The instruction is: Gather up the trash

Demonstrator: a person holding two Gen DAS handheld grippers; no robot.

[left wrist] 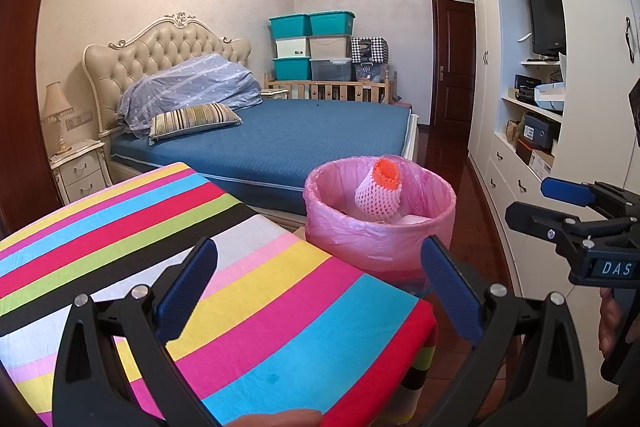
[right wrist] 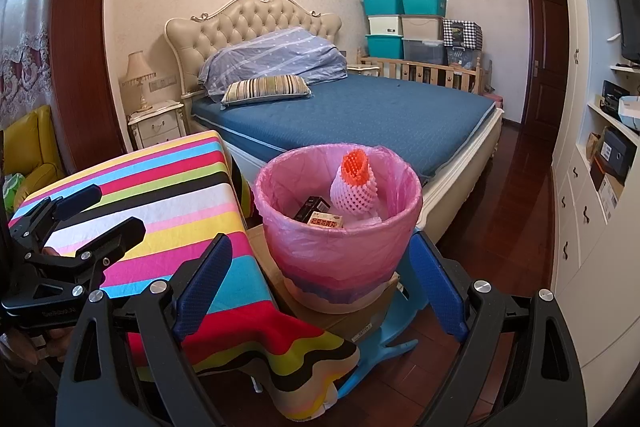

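Left wrist view gives me the bed first, a blue mattress filling the far middle of the room, with stacked storage bins against the far wall behind it. Nearer, on my left, the desk under its striped cloth takes up most of the foreground, and I see nothing lying on the part that shows. Just right of the desk stands the trash bin, lined with a pink bag. From the right wrist view I can see the trash bin sits on a cardboard box, which rests on a blue stool.

Inside the bin, a white foam fruit net with an orange top leans against the far side, and beside it, to the left, lie a dark small box and a yellow-labelled packet.

My left tongs are released, spread wide over the desk's near right corner, holding nothing. My right tongs are also released and empty, their blue fingers flanking the bin's lower part in the picture, near but not touching it.
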